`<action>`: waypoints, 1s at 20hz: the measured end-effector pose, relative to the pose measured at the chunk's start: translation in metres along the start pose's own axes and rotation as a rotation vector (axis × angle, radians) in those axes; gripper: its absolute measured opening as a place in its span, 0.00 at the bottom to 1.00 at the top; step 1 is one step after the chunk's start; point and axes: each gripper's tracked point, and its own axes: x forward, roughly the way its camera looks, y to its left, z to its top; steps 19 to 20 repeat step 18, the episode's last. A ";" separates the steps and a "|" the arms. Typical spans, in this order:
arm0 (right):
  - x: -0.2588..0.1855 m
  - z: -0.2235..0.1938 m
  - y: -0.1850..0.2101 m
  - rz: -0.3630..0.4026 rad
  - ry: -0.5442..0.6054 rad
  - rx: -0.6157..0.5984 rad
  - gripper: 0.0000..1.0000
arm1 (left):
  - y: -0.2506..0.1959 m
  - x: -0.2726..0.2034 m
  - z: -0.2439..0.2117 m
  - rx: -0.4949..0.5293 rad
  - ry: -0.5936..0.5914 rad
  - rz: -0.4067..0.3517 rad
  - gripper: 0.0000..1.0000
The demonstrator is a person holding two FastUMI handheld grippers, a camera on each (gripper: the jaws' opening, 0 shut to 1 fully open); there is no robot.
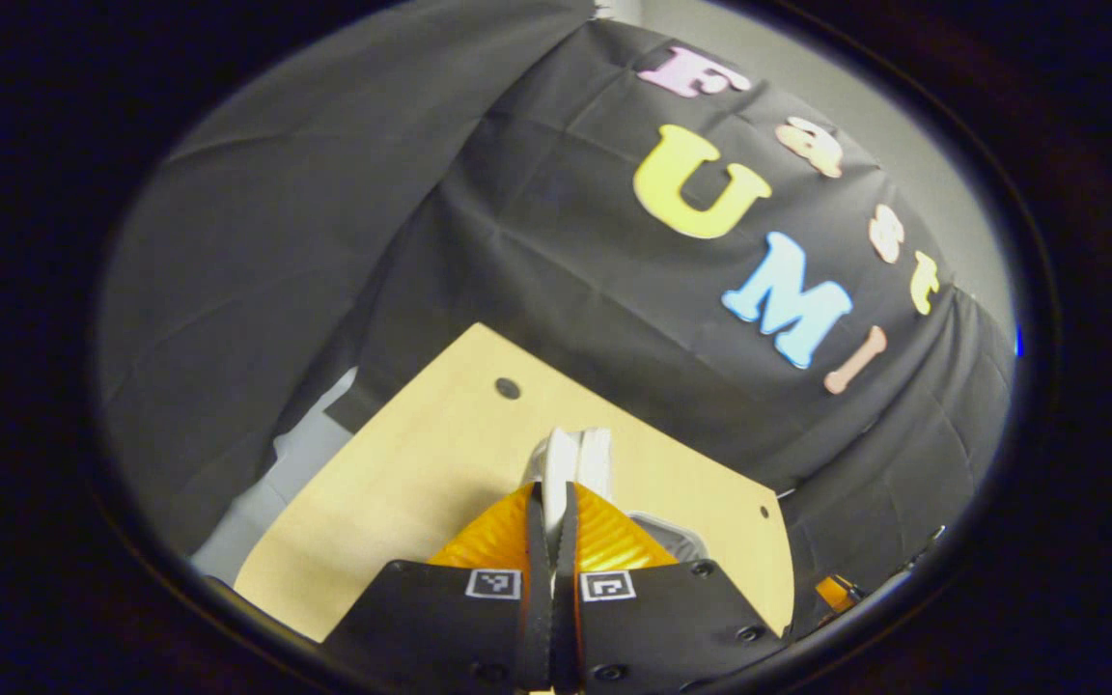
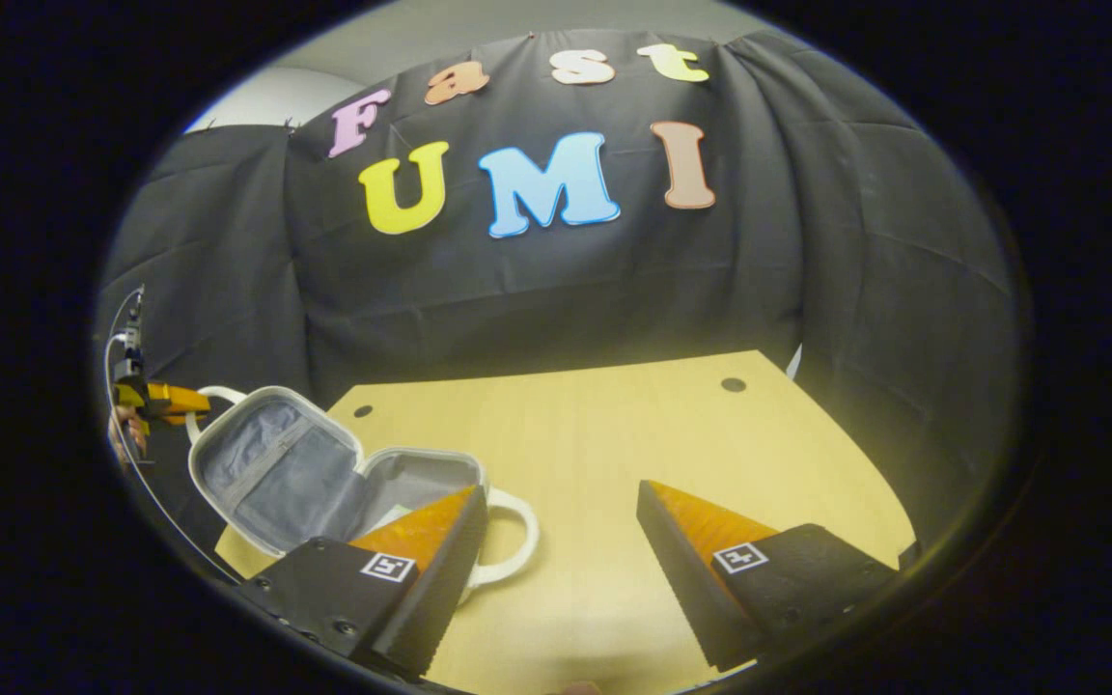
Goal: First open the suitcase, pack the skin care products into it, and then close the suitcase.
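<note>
A small white suitcase [image 2: 228,483] lies open at the table's left edge in the right gripper view, its grey-lined lid [image 2: 262,463] tilted up. My left gripper [image 2: 165,398] shows far off at the left, holding the lid's white handle [image 2: 218,394]. In the left gripper view that handle [image 1: 575,458] sticks up between the fingers of my left gripper [image 1: 553,492], which is shut on it. My right gripper [image 2: 561,492] hangs open over the table just right of the case, with nothing between its fingers. The case's other handle [image 2: 517,536] lies beside its left finger, which hides part of the inside.
The light wooden table [image 2: 614,434] has small dark holes [image 2: 733,384] near its back edge. Black cloth walls close in behind and on both sides. A hand [image 2: 122,434] and a cable [image 2: 117,338] are beside the far left gripper.
</note>
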 end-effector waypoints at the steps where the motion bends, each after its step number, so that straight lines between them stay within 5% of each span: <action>1: -0.001 0.009 -0.009 -0.005 -0.025 0.002 0.95 | -0.012 -0.016 -0.004 0.035 -0.007 -0.022 0.08; 7: -0.005 0.041 -0.067 -0.014 -0.119 -0.056 0.95 | -0.221 0.024 -0.079 0.181 0.016 -0.140 0.08; 12: -0.007 0.037 -0.103 0.036 -0.116 -0.094 0.90 | -0.293 0.062 -0.197 0.232 0.109 -0.162 0.09; 17: -0.010 0.027 -0.126 0.073 -0.091 -0.124 0.95 | -0.316 0.110 -0.306 0.310 0.202 -0.090 0.08; 20: -0.012 0.026 -0.129 0.069 -0.088 -0.128 0.95 | -0.317 0.119 -0.322 0.324 0.220 -0.079 0.09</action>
